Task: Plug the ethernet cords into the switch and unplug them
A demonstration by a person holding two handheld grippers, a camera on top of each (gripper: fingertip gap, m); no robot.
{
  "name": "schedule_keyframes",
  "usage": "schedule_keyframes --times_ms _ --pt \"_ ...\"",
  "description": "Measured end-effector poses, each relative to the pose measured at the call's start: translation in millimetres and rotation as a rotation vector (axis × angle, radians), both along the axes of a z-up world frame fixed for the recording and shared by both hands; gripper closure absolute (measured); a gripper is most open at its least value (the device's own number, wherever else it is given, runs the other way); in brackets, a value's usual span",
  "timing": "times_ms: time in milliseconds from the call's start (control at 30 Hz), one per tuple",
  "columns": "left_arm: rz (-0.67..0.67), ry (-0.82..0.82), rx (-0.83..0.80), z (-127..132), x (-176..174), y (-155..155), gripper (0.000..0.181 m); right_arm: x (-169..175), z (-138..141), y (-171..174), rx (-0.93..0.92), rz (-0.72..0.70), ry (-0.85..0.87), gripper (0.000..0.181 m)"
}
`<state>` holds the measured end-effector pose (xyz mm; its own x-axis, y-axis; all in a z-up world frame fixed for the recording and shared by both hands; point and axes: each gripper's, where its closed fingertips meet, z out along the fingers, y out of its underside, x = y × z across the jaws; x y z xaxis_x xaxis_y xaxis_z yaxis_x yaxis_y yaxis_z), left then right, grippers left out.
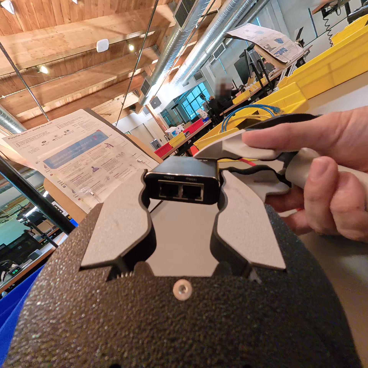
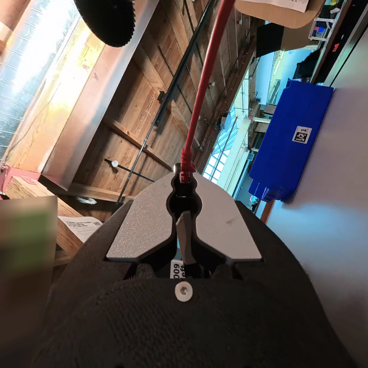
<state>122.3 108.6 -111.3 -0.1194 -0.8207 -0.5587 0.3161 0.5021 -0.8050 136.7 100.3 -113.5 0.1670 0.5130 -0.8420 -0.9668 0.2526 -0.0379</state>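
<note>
The black switch (image 1: 182,187) is pinched between the grey fingers of my left gripper (image 1: 182,179), off the table. Its two empty ports face the camera. My right gripper (image 1: 235,165) comes in from the right, a hand wrapped round its fingers, with its tips just behind the switch's right end. A bit of the red ethernet cord (image 1: 247,161) shows between them. In the right wrist view my right gripper (image 2: 184,177) is shut on the red plug (image 2: 186,165), and the cord (image 2: 201,89) runs straight up out of frame. I cannot tell whether the plug is seated in the switch.
Yellow bins (image 1: 318,65) line the table at the right, one holding a coiled blue cable (image 1: 249,111). A printed instruction sheet (image 1: 79,155) stands on a board at the left. A blue bin (image 2: 288,143) sits on the table. The hand (image 1: 328,179) is close to the switch.
</note>
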Motion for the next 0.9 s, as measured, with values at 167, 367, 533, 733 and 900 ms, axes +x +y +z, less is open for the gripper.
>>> schedule_keyframes --times_ms 167,367,533,733,900 --pt "0.011 -0.015 -0.003 3 -2 0 0.115 -1 -1 0 0.004 0.002 0.001 0.168" --pt "-0.017 -0.011 -0.013 2 -1 -2 0.115 -2 1 1 0.014 0.02 -0.006 0.161" --pt "-0.019 -0.002 -0.006 0 0 -3 0.115 -1 1 -1 0.004 0.003 -0.038 0.164" --pt "0.009 -0.018 0.006 0 0 0 0.115 -8 13 -4 -0.065 -0.035 -0.255 0.17" --pt "0.052 -0.052 0.029 3 1 2 0.115 -9 19 -6 -0.031 -0.069 -0.419 0.17"
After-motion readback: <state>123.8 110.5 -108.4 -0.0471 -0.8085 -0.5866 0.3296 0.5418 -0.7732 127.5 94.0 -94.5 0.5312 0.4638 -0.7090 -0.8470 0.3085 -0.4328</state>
